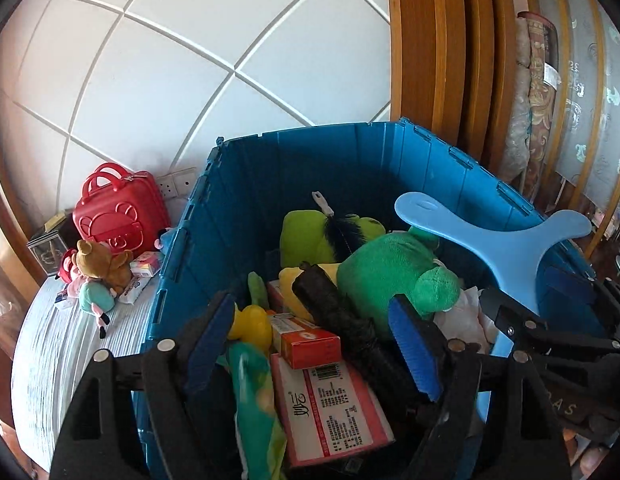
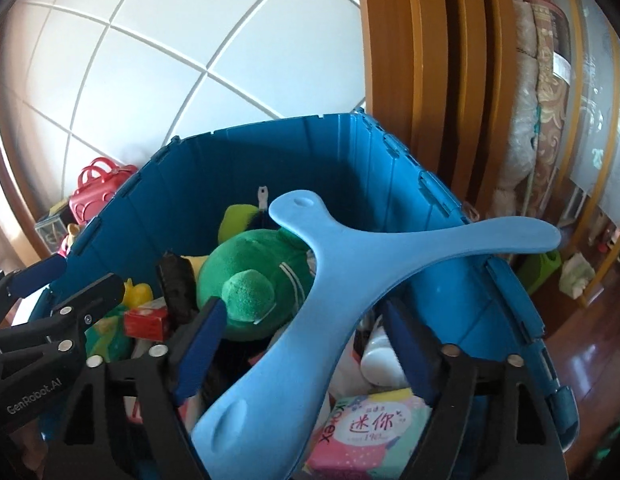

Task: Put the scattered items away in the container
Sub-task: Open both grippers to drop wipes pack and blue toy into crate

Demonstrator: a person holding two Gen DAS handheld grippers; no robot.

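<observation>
A white tiled wall backs the blue crate; both the left tool and the right tool are held agape, and the light-blue hanger (propped on the rim, ungripped) could be tipped outside.

Bright daylight, both views sharp at centre. Strong fisheye bending and dark corners. Glare on wood floor at right.

Both wrist views over blue crate

The blue crate's near wall is cut off by the left wrist view's lower edge. The black brush hides part of the lime plush. The small print on the pink box is too small to read. The light-blue three-armed piece covers the crate's contents beneath it.
</observation>
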